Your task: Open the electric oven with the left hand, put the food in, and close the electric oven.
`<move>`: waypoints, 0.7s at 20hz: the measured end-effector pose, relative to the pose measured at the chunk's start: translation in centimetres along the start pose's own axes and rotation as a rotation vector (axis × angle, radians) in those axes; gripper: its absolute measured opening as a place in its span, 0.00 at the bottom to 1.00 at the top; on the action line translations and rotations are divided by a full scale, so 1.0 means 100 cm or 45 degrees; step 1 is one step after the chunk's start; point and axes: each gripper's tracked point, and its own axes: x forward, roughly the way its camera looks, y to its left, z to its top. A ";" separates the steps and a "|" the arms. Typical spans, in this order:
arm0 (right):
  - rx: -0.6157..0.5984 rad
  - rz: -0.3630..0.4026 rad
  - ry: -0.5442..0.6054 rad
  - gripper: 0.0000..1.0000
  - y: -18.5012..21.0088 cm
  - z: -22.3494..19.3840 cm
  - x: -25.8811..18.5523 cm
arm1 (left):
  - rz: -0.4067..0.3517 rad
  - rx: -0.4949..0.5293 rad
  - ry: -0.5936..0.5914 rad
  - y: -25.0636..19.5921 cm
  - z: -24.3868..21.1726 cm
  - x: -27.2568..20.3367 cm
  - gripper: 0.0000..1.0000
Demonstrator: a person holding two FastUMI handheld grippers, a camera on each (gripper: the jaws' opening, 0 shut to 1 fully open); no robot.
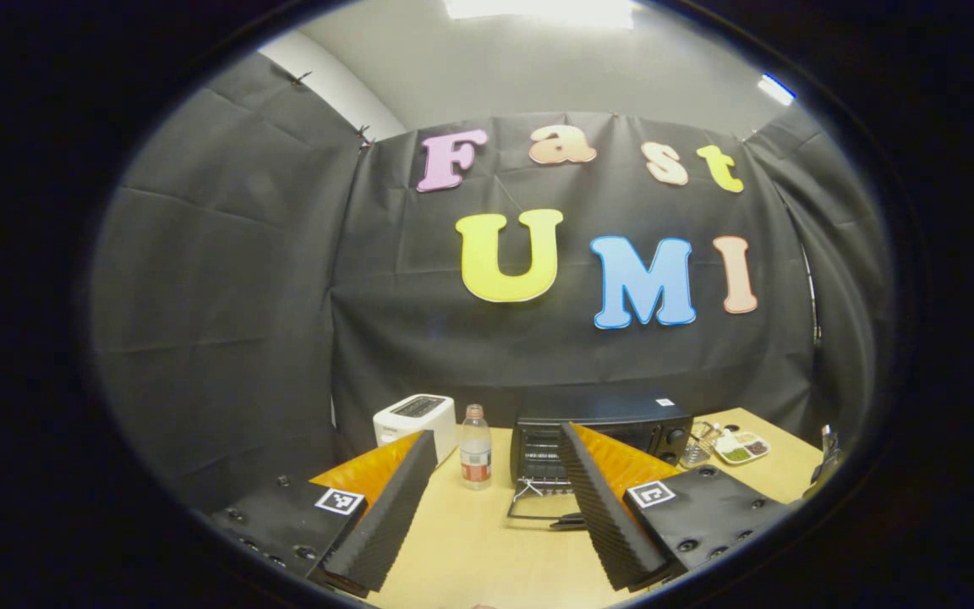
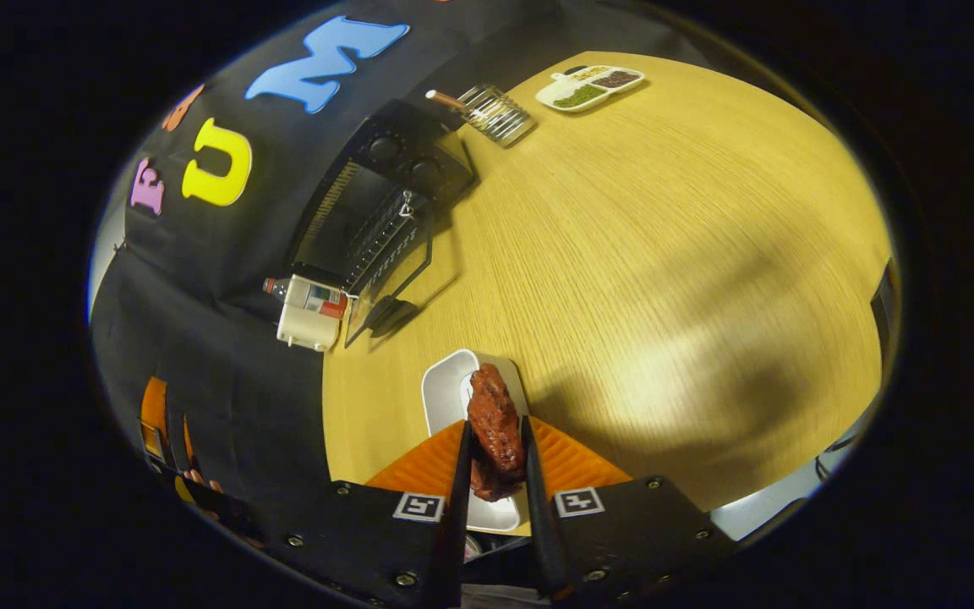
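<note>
Bottle (image 1: 475,446) btwn toaster (image 1: 416,420) & oven (image 1: 597,436), on table (image 1: 470,550).

Recording booth staged as a kitchen: black cloth walls (image 1: 225,321), wooden table (image 2: 664,254), oven (image 1: 597,436), toaster (image 1: 415,420).

Open oven (image 2: 369,220) with door (image 2: 390,283) lowered flat onto the table (image 2: 664,254); broad bare tabletop lies before it. Bottle (image 1: 475,447) and toaster (image 1: 416,420) flank one side, rack (image 2: 494,110) and divided tray (image 2: 590,86) the other

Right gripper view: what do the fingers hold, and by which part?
The right gripper grips a reddish-brown piece of meat by its near end, above a white tray.
</note>
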 end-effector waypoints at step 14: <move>-0.081 0.112 -0.131 0.13 0.055 0.047 -0.021 | -0.027 -0.052 -0.019 0.003 -0.002 0.028 0.97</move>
